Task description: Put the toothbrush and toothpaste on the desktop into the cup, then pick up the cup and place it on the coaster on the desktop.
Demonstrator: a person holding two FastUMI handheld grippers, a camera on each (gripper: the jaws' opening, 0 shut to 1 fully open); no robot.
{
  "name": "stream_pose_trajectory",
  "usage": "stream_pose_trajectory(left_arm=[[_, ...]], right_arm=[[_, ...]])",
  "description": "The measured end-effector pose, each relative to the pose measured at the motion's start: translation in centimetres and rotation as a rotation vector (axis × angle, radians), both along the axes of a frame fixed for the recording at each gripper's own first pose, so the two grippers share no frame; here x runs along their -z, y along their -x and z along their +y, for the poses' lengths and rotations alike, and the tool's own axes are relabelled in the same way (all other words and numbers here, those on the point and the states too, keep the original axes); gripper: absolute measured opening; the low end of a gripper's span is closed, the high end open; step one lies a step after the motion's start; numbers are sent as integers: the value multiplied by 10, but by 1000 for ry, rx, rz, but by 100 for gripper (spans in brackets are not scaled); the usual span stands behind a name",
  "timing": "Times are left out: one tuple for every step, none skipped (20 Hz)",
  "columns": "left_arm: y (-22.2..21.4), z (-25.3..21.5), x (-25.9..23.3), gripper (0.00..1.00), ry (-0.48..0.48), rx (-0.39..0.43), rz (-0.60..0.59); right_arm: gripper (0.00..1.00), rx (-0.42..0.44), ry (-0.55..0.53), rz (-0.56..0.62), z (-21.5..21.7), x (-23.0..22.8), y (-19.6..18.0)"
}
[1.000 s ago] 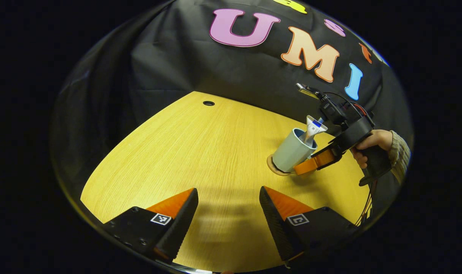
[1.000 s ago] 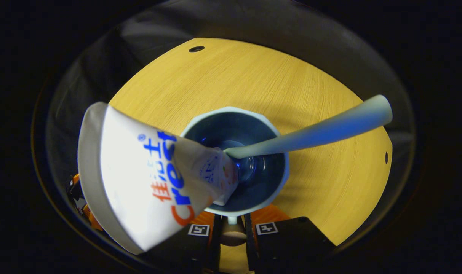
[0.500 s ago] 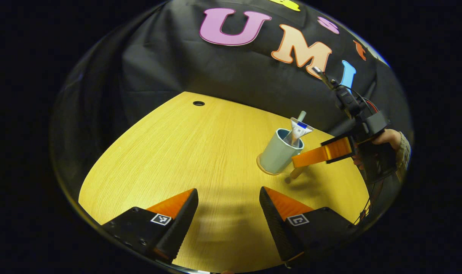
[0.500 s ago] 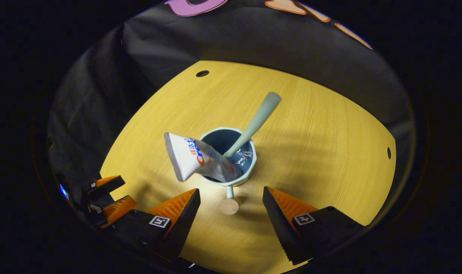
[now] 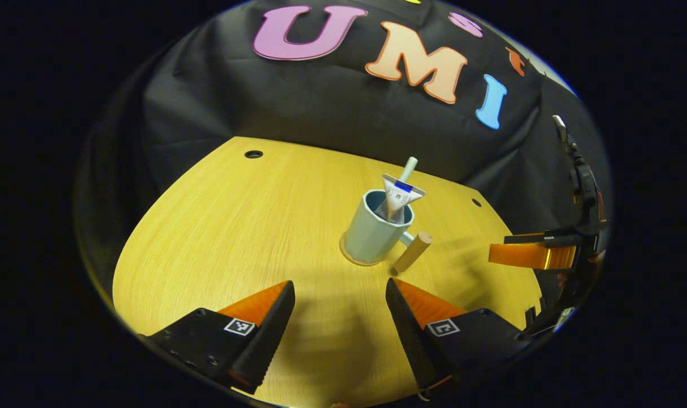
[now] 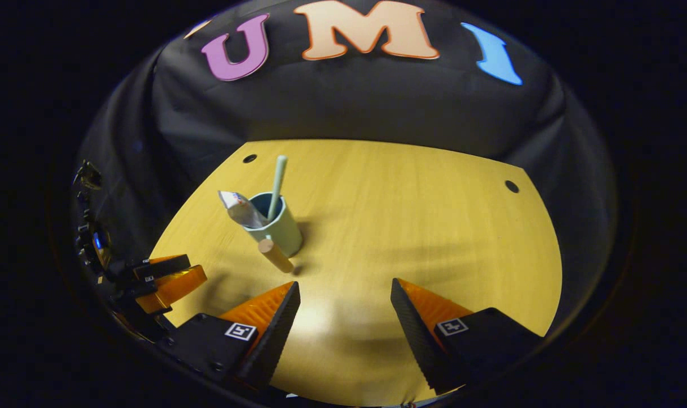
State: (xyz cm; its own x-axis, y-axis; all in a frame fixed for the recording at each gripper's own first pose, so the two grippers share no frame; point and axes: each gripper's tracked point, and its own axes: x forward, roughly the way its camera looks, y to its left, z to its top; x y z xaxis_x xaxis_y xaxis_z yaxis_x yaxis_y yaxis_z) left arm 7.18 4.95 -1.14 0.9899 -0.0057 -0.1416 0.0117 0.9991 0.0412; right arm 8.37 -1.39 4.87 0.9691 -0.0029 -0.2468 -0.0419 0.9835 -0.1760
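- Nearest, the left gripper [image 5: 340, 309] hovers over bare desktop [image 5: 218, 238] with its fingers spread and holding nothing.
- Likewise the right gripper [image 6: 346, 311] is spread wide and empty above the wood.
- Farther on, the cup [image 5: 372, 233] stands upright on the coaster [image 5: 349, 259], ahead and slightly right of the left fingers, ahead and left of the right ones; neither gripper touches it.
- Its wooden handle [image 5: 412, 253] juts sideways and low, toward the right gripper's side.
- Inside the cup, the toothpaste [image 5: 399, 196] and toothbrush [image 5: 409, 168] lean upward, long axes near vertical.
- Judging by this, the task looks finished; withdrawal remains.
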Motion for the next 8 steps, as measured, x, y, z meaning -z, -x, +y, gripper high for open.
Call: stream_pose_trajectory(left_arm=[[-3, -6, -1, 94, -20, 13, 9], [-5, -12, -1, 94, -33, 30, 18], [-6, -19, 1, 94, -42, 49, 32], [-7, -25, 6, 94, -50, 64, 55], [-7, -30, 11, 94, -59, 76, 77], [-6, -35, 14, 94, -67, 88, 90], [-5, -38, 16, 94, -76, 96, 97], [-4, -40, 18, 94, -85, 103, 101]], right_arm=[[95, 22, -18, -29, -11, -3, 6], [99, 44, -38, -58, -22, -4, 11], [99, 65, -62, -80, -32, -6, 17], [99, 82, -92, -102, -39, -7, 20], [95, 94, -124, -121, -46, -9, 24], [99, 107, -151, -136, -51, -9, 26], [95, 122, -171, -145, -56, -7, 29], [95, 135, -184, -152, -63, -6, 33]])
